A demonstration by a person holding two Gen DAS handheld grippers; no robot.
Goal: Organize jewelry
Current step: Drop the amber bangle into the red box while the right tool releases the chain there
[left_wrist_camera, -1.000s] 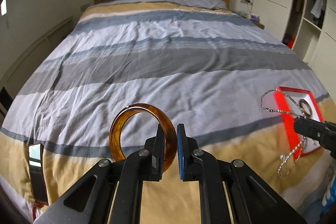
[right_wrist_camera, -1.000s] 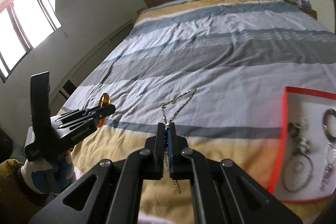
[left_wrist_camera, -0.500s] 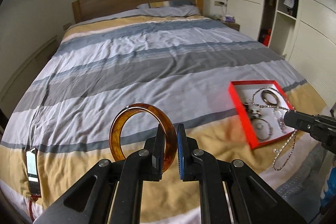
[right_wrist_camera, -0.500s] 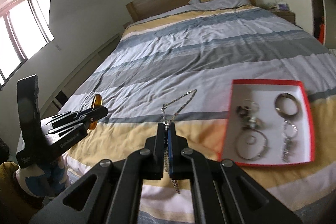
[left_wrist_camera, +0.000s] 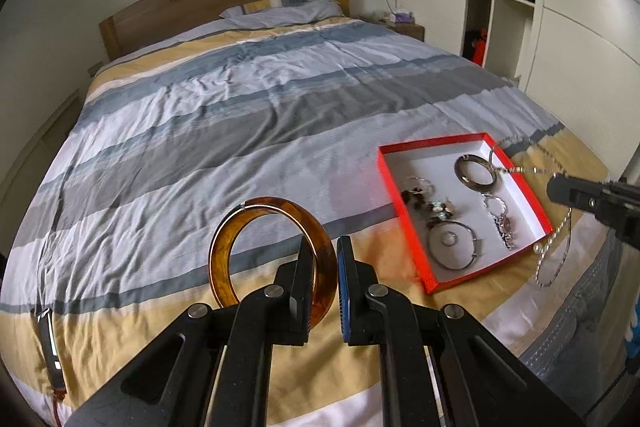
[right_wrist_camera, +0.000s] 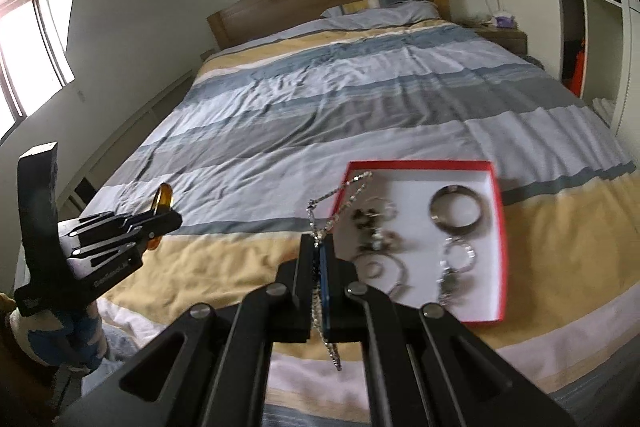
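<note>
Jewelry, part sorted. Box (left_wrist_camera: pixel 524 187), red rim, white floor, lies on the bed (left_wrist_camera: pixel 240 131) near its foot; it holds a dark bangle (left_wrist_camera: pixel 475 170), rings and silver pieces, loosely spread. Amber bangle (left_wrist_camera: pixel 256 227): clamped upright in the left tool (left_wrist_camera: pixel 323 259), held above the bed, left of the box. Chain (right_wrist_camera: pixel 340 199): pinched in the right tool (right_wrist_camera: pixel 319 251), ends dangling, held over the box's near left corner. Remaining, by my estimate: both carried pieces still to be set in the box.
</note>
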